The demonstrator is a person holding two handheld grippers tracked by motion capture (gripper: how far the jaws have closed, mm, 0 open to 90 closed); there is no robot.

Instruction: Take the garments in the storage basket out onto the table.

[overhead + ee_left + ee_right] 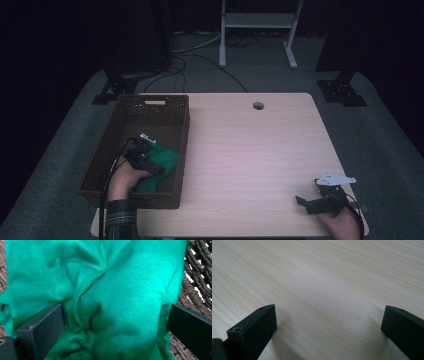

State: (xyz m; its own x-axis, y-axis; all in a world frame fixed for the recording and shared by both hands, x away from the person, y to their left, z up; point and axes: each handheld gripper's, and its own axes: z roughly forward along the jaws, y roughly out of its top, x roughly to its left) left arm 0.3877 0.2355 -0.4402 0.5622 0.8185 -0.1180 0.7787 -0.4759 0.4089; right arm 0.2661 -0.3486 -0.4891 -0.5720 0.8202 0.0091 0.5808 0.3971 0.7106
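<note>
Basket [131, 118]: dark brown wicker, rectangular, on the left part of the desk [250, 155], a handle slot in its far wall. Contents: one green cloth [161, 162], bunched, lying in the near right part of the basket against the right wall. In the left gripper view the cloth [105, 290] is creased and folded on itself, with wicker weave visible at the right edge.

Left gripper [150, 162]: inside the basket, over the cloth, held by the left hand [125, 181]. In its own view the jaws stand wide apart, one to each side of the bunched cloth; the left jaw lies against the fabric, the right jaw sits at the cloth's edge. Not closed on it.

Right gripper [311, 204]: near right corner of the desk, well apart from the basket, in the right hand [345, 226]. Jaws wide apart over bare wood [324, 290], holding nothing; contact with the desk cannot be told.
</note>
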